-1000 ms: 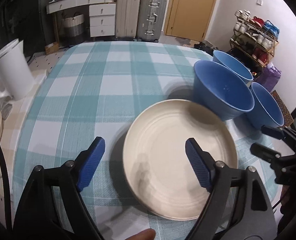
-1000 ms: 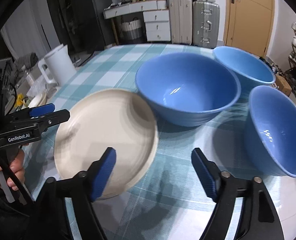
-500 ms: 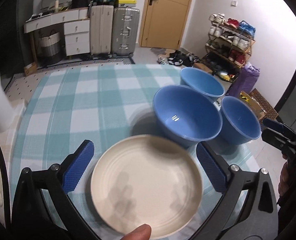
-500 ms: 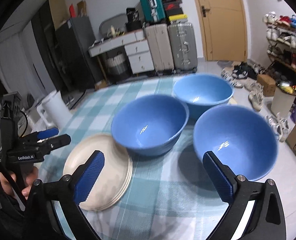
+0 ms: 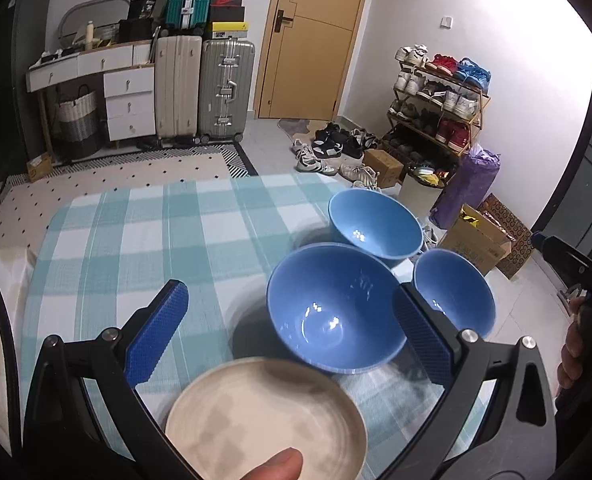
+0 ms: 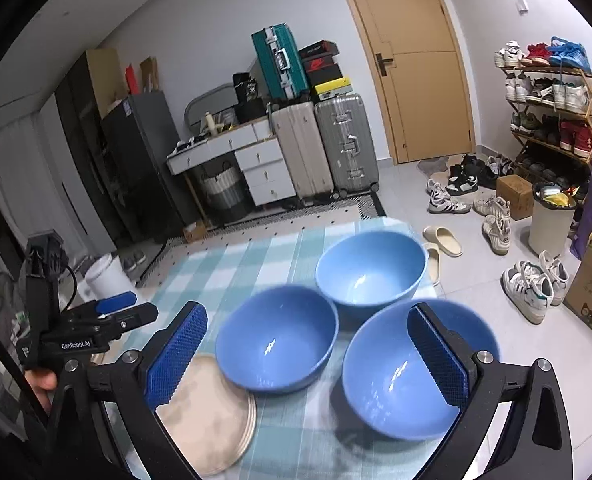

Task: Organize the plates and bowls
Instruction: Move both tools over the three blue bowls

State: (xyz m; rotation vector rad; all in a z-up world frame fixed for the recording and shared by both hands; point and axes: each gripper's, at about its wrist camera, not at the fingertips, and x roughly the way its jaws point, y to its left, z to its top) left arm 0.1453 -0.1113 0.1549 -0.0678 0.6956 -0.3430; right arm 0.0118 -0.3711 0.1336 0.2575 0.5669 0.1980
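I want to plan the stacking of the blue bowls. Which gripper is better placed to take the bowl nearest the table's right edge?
Right, probably. The open right gripper has that near bowl directly below its fingers. The open left gripper is over the plates and the middle bowl.

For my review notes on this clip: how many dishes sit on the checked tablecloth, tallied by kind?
Blue bowls: 3 (near-left, far, near-right)
Cream plate stack: 1; its edges show several plates, too blurred to count
Total: 4 items, counting the stack as one
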